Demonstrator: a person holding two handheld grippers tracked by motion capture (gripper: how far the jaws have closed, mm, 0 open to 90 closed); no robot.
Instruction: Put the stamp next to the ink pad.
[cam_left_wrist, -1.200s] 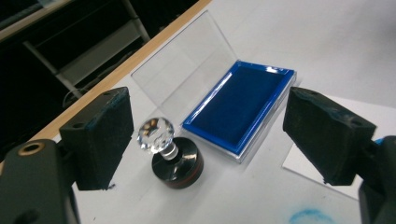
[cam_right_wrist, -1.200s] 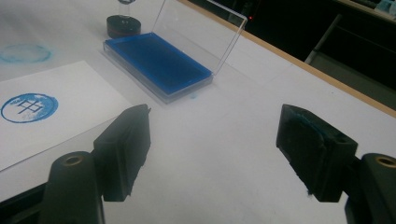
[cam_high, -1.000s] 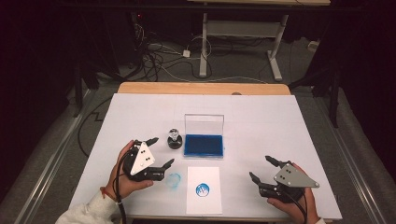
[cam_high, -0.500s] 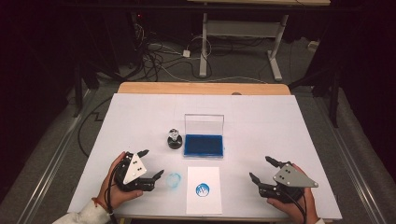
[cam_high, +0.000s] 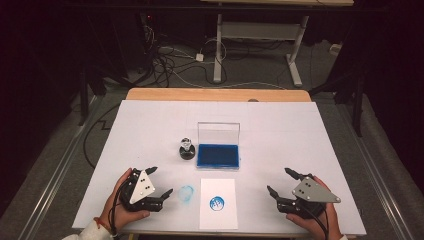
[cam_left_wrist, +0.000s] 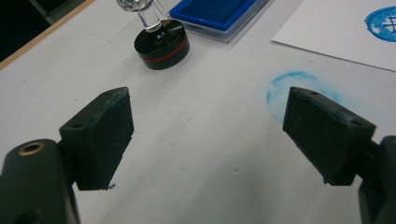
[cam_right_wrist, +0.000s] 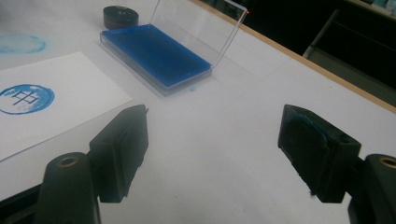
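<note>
Left claw (cam_high: 161, 181) is sitting released and empty on the worktop (cam_high: 300, 135), stamp (cam_high: 186, 149) standing near ahead, beside the ink pad (cam_high: 218, 155). Right claw (cam_high: 282, 182) is also released, jaws just opening wider, nothing between them.

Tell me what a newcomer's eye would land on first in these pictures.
The blue ink pad, lid standing open, sits mid-table with a black stamp just to its left. In front of it lies a white card bearing a round blue print, with a fainter blue smudge on the table at its left.
</note>
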